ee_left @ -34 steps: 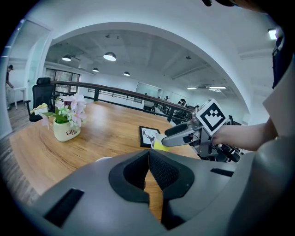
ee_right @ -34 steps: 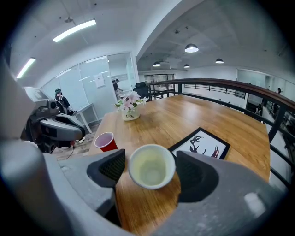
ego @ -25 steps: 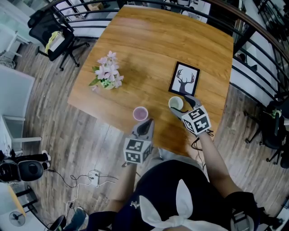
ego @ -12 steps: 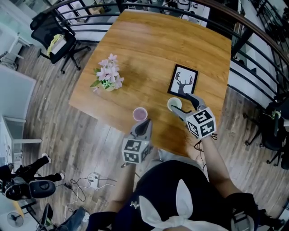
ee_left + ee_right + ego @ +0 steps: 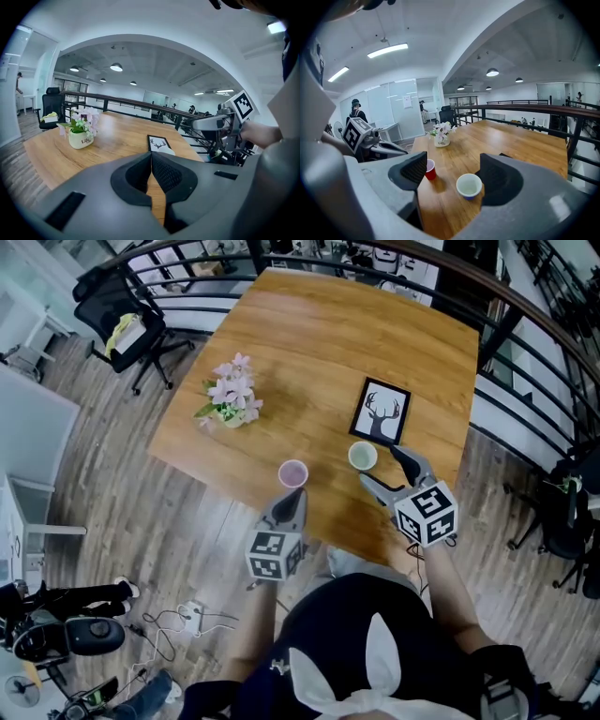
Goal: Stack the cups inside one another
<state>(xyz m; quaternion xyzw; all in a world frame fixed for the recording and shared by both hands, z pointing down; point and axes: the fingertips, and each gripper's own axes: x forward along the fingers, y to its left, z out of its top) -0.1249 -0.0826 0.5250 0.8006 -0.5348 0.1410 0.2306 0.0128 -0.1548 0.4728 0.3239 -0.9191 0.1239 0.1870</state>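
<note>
Nothing stacked yet. Red cup (image 5: 292,472) and white cup (image 5: 363,457) stand apart by the table's (image 5: 309,352) near edge. My right gripper (image 5: 386,470) gapes empty just near of the white cup; left gripper (image 5: 294,498) is clenched on nothing.

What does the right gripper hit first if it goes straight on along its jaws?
Most likely the blue cup, centred just ahead of the right gripper's open jaws. Height is hard to judge, so it might pass just over the rim.
</note>
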